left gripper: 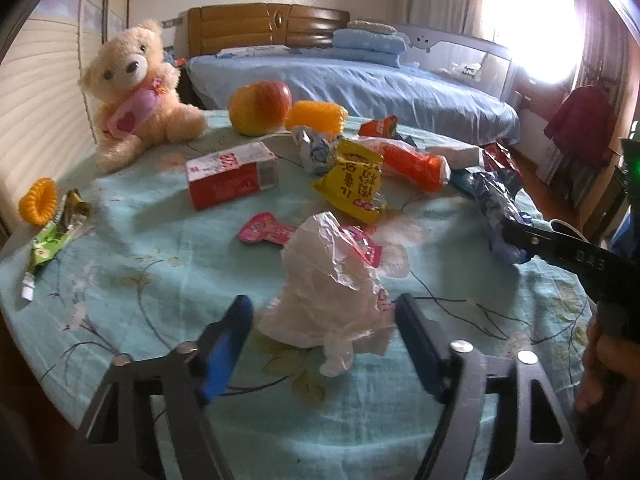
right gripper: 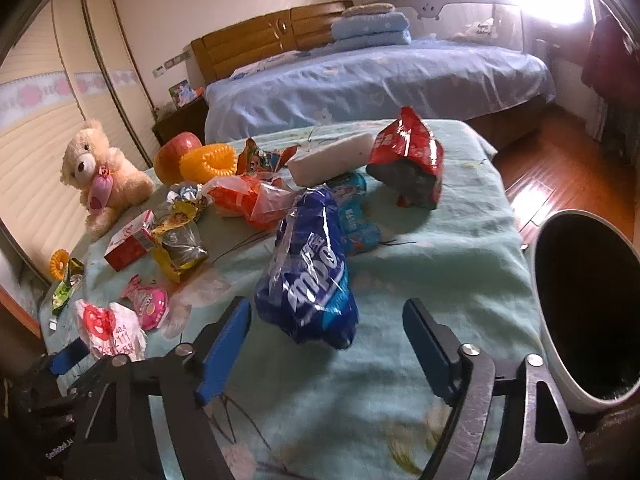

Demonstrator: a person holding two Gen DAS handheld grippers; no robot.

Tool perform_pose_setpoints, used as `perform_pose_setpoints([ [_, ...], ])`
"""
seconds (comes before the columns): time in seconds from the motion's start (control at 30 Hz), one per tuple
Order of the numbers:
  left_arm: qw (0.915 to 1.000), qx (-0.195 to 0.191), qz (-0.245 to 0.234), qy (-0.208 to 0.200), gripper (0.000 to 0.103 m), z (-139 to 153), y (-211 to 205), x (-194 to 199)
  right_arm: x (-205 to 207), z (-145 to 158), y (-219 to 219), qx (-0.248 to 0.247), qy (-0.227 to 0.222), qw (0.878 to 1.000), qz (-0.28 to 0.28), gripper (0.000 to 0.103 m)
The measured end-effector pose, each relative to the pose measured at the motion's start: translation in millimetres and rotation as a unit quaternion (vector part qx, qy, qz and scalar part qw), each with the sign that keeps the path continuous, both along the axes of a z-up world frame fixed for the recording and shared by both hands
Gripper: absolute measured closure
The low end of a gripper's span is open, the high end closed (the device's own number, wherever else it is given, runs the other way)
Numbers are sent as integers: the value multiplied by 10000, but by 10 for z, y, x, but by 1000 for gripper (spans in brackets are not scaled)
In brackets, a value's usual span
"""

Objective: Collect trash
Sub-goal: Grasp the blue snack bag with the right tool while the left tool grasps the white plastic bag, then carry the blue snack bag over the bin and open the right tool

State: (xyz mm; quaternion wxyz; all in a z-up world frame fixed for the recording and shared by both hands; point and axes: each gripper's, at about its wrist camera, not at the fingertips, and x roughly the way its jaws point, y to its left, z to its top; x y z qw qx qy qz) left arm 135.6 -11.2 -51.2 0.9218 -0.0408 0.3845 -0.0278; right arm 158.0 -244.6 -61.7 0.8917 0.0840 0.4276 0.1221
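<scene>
A crumpled white plastic bag (left gripper: pixel 332 292) lies on the pale green tablecloth (left gripper: pixel 160 280). It sits between the fingers of my left gripper (left gripper: pixel 322 320), which is open, each pad a hair off the bag. In the right wrist view a blue snack wrapper (right gripper: pixel 308 280) lies between the fingers of my right gripper (right gripper: pixel 326 320), also open; a clear gap shows on its right side. The same wrapper (left gripper: pixel 496 208) appears in the left wrist view with a right-gripper finger (left gripper: pixel 532 240) beside it. More trash lies about: a yellow wrapper (left gripper: pixel 356 184), a red carton (left gripper: pixel 232 178), a pink wrapper (left gripper: pixel 264 232).
A white bin (right gripper: pixel 560 368) with a dark inside stands off the table's right edge. A teddy bear (left gripper: pixel 136 88), an apple (left gripper: pixel 260 106) and an orange ring toy (left gripper: pixel 316 116) sit at the table's far side. A red snack bag (right gripper: pixel 408 160) and a white block (right gripper: pixel 332 158) lie beyond the blue wrapper. A bed stands behind.
</scene>
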Motion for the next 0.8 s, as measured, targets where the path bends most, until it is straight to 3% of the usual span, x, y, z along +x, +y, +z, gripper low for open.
perform_pose_setpoints([
  [0.03, 10000, 8, -27, 11, 47, -9, -11, 19, 26, -15, 10, 15, 38, 10000, 24, 33],
  [0.1, 10000, 6, -70, -39, 56, -2, -22, 29, 65, -56, 11, 143, 112, 9998, 118, 57],
  [0.17, 9998, 2, -147, -102, 69, 14, -36, 26, 68, -66, 2, 201, 123, 9996, 144, 59],
  [0.27, 9995, -5, -300, -119, 80, 16, -98, 24, 13, -37, -42, 243, 48, 9996, 145, 64],
  [0.3, 9992, -16, -367, -126, 80, 19, -125, 22, -17, -22, -63, 257, 21, 9996, 141, 73],
  [0.8, 9915, -138, -1285, -145, 81, 114, -628, 97, -469, 73, -668, 325, -116, 9984, -450, 75],
])
